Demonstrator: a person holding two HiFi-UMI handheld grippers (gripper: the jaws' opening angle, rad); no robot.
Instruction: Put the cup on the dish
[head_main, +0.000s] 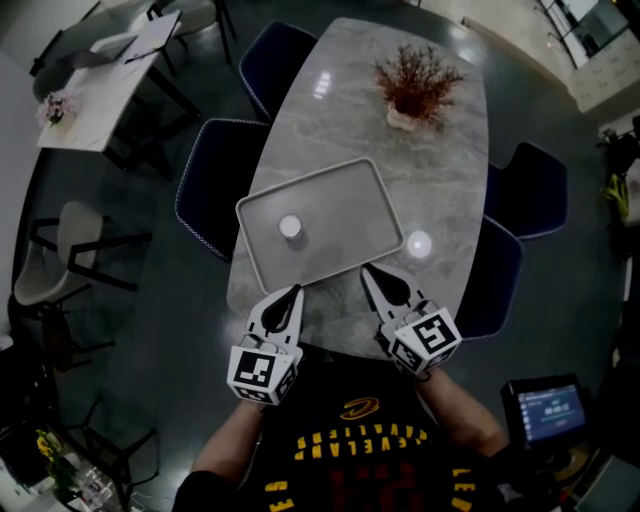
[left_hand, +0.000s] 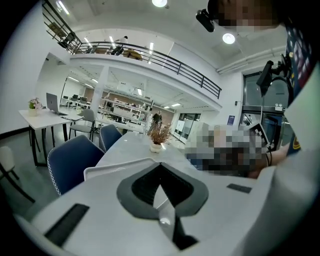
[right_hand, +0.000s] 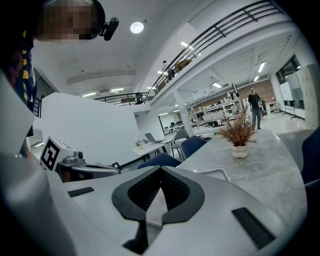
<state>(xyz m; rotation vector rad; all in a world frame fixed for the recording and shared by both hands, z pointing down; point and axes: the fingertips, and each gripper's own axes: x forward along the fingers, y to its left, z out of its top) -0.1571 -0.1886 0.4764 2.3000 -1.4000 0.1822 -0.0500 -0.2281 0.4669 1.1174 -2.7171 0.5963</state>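
Note:
A small white cup (head_main: 290, 227) stands upright on the left half of a grey rectangular tray (head_main: 355, 195) in the middle of the marble table. My left gripper (head_main: 294, 291) hovers at the tray's near edge, just short of the cup, with its jaws shut and nothing between them. My right gripper (head_main: 367, 270) is at the tray's near right corner, also shut and empty. In the left gripper view the closed jaws (left_hand: 160, 165) hide the cup; only the tray's rim (left_hand: 107, 168) shows. The right gripper view shows closed jaws (right_hand: 160, 170) and a corner of the tray (right_hand: 220, 173).
A small white round patch (head_main: 418, 243) lies on the table right of the tray; dish or glare, I cannot tell. A dried plant in a white pot (head_main: 412, 92) stands at the far end. Blue chairs (head_main: 215, 185) flank both sides of the table.

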